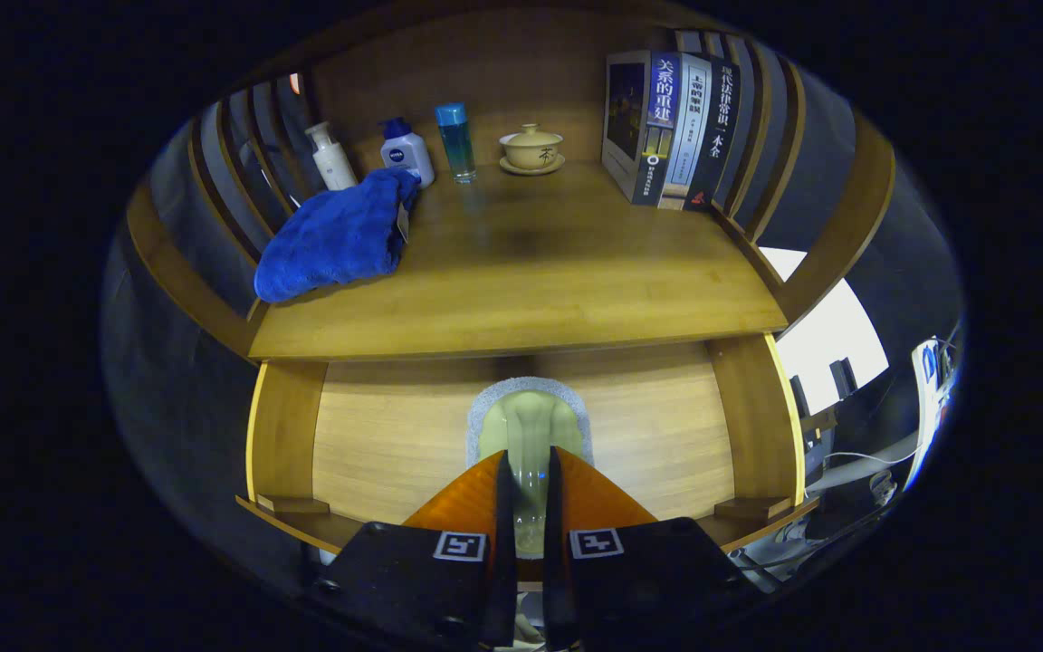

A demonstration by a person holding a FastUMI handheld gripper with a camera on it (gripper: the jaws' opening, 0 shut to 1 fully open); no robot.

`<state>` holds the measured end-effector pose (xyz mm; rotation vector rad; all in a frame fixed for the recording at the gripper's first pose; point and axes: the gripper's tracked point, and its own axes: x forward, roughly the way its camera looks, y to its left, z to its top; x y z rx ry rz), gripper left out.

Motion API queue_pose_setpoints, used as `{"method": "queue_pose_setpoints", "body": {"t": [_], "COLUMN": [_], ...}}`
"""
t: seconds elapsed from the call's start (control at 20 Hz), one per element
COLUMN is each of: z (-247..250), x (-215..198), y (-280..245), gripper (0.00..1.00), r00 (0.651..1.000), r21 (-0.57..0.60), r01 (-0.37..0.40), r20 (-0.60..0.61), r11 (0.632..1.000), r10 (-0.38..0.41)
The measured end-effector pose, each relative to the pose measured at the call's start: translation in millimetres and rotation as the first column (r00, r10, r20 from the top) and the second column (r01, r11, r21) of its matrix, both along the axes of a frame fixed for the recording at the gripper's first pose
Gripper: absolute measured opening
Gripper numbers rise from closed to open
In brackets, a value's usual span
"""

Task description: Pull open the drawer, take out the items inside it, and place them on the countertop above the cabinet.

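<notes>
Gripping a pale green sponge (pixel 529 426) with the gripper (pixel 529 493), its fingers pinched narrowly on it, inside the open drawer (pixel 377 435).
Beyond, the countertop (pixel 531 272) already holds a blue towel (pixel 336 237); the sponge seems last to lift.

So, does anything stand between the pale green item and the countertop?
Nothing visible. The fingers grip the pale green item over the drawer; the countertop is bare centrally, blue towel and books at its sides.

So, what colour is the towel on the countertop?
Blue; the towel shows best in the gripper view.
</notes>
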<state>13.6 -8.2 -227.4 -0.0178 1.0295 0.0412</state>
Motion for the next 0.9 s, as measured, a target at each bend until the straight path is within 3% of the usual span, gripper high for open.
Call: {"method": "queue_pose_setpoints", "body": {"t": [0.4, 0.9], "z": [28, 20], "x": [41, 134], "y": [6, 24], "gripper": [0.2, 0.2], "r00": [0.999, 0.996], "r21": [0.007, 0.003], "r01": [0.009, 0.061], "r20": [0.034, 0.059], "r11": [1.0, 0.998], "r10": [-0.01, -0.061]}}
